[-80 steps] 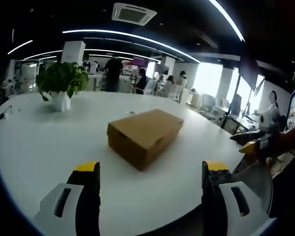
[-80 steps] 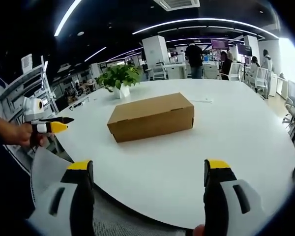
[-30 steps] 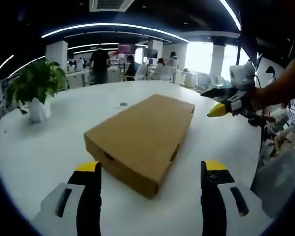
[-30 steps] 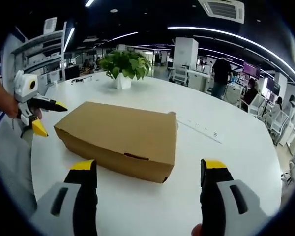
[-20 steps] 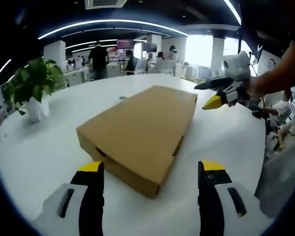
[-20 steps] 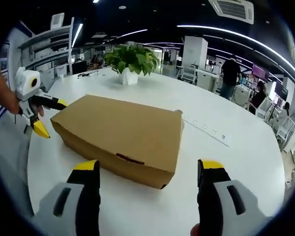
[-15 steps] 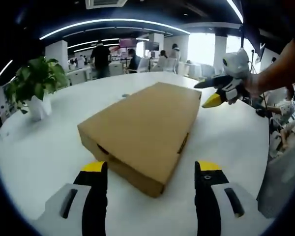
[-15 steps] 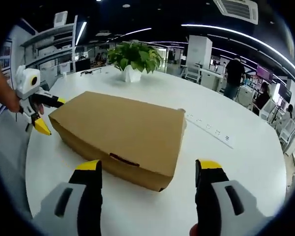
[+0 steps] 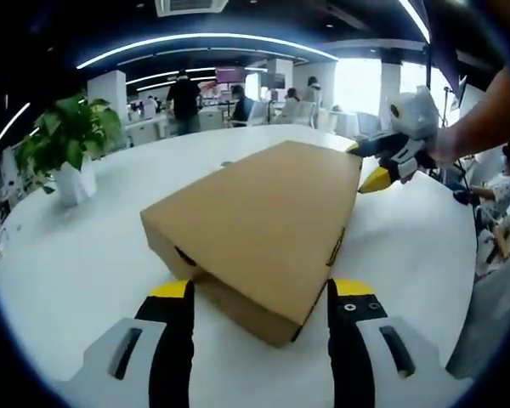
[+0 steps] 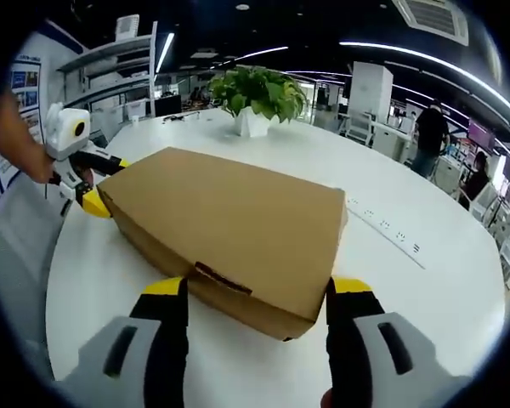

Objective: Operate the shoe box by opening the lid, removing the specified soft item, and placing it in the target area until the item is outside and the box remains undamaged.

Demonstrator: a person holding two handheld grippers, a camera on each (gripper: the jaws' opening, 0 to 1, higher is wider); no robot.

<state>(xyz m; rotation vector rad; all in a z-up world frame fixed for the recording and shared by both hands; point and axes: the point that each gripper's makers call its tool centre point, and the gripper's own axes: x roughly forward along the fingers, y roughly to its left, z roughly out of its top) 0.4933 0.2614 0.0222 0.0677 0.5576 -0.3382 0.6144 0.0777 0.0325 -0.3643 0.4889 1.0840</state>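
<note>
A brown cardboard shoe box (image 9: 263, 221) lies flat on the round white table (image 9: 76, 255) with its lid down. My left gripper (image 9: 259, 293) is open, its yellow-tipped jaws standing either side of the box's near corner. My right gripper (image 10: 257, 291) is open too, straddling the box (image 10: 229, 234) at its long front edge by the lid tab (image 10: 223, 279). In the left gripper view the right gripper (image 9: 389, 161) sits at the box's far right corner. In the right gripper view the left gripper (image 10: 89, 189) sits at the far left corner, held by a hand.
A potted green plant (image 9: 68, 144) in a white pot (image 10: 253, 123) stands on the table beyond the box. A strip with small marks (image 10: 382, 225) lies on the table right of the box. People and desks are in the office background (image 9: 187, 102).
Both grippers have closed in on the box, which now looks larger; the jaws now flank its edges. The box has not moved and its lid stays down.
</note>
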